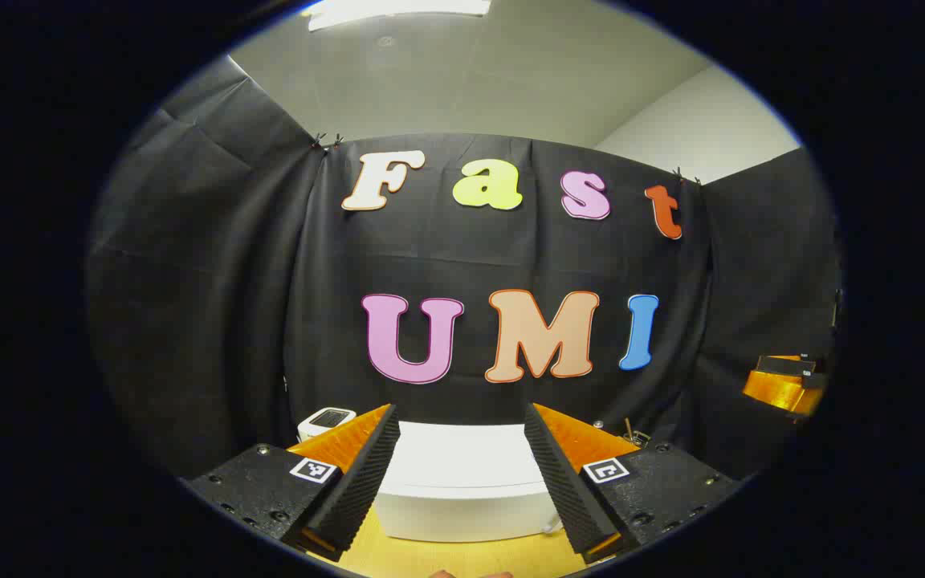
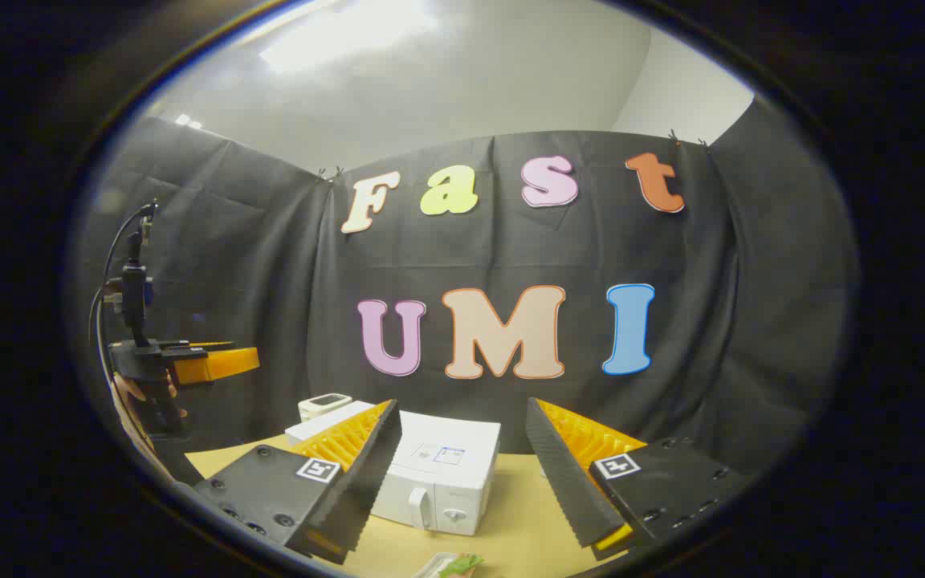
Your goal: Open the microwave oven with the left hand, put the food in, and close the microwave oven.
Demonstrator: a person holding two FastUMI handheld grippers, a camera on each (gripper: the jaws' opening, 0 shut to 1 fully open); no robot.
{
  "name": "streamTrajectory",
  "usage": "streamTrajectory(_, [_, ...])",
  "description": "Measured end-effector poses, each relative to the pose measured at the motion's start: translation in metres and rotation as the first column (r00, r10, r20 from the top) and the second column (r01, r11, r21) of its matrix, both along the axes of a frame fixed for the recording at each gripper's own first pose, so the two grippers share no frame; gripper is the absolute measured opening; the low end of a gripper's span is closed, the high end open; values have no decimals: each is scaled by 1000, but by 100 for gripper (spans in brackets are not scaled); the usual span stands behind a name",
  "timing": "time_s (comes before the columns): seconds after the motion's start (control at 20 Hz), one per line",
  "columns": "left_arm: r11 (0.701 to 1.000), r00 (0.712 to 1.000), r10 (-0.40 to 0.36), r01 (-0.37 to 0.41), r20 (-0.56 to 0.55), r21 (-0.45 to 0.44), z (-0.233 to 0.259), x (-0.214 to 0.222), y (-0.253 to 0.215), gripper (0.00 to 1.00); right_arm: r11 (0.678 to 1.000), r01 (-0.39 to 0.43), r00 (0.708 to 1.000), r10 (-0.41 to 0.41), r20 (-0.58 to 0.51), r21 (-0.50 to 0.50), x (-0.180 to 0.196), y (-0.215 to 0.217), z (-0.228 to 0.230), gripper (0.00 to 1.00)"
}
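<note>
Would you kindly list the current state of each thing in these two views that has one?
Small white box-shaped microwave oven: door closed, standing on the wooden table.
Green food in a clear tray: on the table, outside the oven.
Left gripper: jaws open, empty.
Right gripper: jaws open, empty.

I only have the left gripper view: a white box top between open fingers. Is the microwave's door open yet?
Observer: No. The right gripper view shows the microwave from its front, with the door shut and nothing on its handle.
Operator: Where is the food?
Observer: A tray with something green lies on the table in front of the microwave, at that view's bottom edge.
Operator: Is the right gripper carrying anything?
Observer: No. The right gripper is open, with nothing between its fingers.
</note>
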State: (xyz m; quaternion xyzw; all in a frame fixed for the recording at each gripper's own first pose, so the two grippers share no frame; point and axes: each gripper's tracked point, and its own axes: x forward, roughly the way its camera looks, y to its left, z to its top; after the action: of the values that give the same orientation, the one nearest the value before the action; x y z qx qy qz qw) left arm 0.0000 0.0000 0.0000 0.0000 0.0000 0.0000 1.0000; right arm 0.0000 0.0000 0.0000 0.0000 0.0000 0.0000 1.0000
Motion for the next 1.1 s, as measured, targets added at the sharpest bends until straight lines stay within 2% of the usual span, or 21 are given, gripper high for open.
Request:
streamTrajectory(0.2, [998, 998, 51, -52, 23, 20, -6, 4, 11, 96, 1000, 10, 1000, -10, -15, 9, 8, -8, -13, 94])
streamTrajectory(0.25, [998, 998, 52, -53, 21, 23, -10, 3, 11, 93, 1000, 14, 1000, -14, -25, 11, 11, -10, -17, 94])
streamTrajectory(0.3, [999, 999, 49, -50, 20, 23, -11, 3, 10, 96, 1000, 19, 999, -19, -34, 13, 14, -12, -21, 94])
streamTrajectory(0.45, [998, 998, 54, -54, 11, 41, -18, 4, 12, 96, 999, 28, 999, -26, -47, 35, 19, -16, -29, 94])
streamTrajectory(0.5, [998, 998, 54, -55, 8, 44, -18, 4, 11, 93, 999, 22, 998, -20, -55, 43, 19, -15, -32, 94])
streamTrajectory(0.55, [998, 999, 53, -53, 2, 39, -20, 3, 10, 96, 998, 20, 998, -16, -63, 53, 18, -15, -34, 94])
streamTrajectory(0.7, [999, 999, 36, -36, -1, 16, -23, -2, 4, 93, 997, 28, 997, -22, -78, 74, 12, -19, -38, 94])
streamTrajectory(0.75, [999, 999, 37, -37, -2, 11, -24, -3, 3, 96, 997, 30, 996, -24, -81, 74, 11, -20, -39, 94])
streamTrajectory(0.9, [999, 999, 36, -36, -9, 14, -29, -9, -3, 93, 997, 15, 996, -9, -91, 72, 3, -18, -40, 94])
streamTrajectory(0.95, [999, 999, 36, -36, -6, 14, -27, -10, -4, 96, 998, 10, 996, -4, -91, 64, 1, -18, -40, 94])
streamTrajectory(1.1, [999, 999, 35, -35, -13, 16, -32, -13, -7, 96, 999, -8, 997, 10, -81, 33, -4, -15, -39, 93])
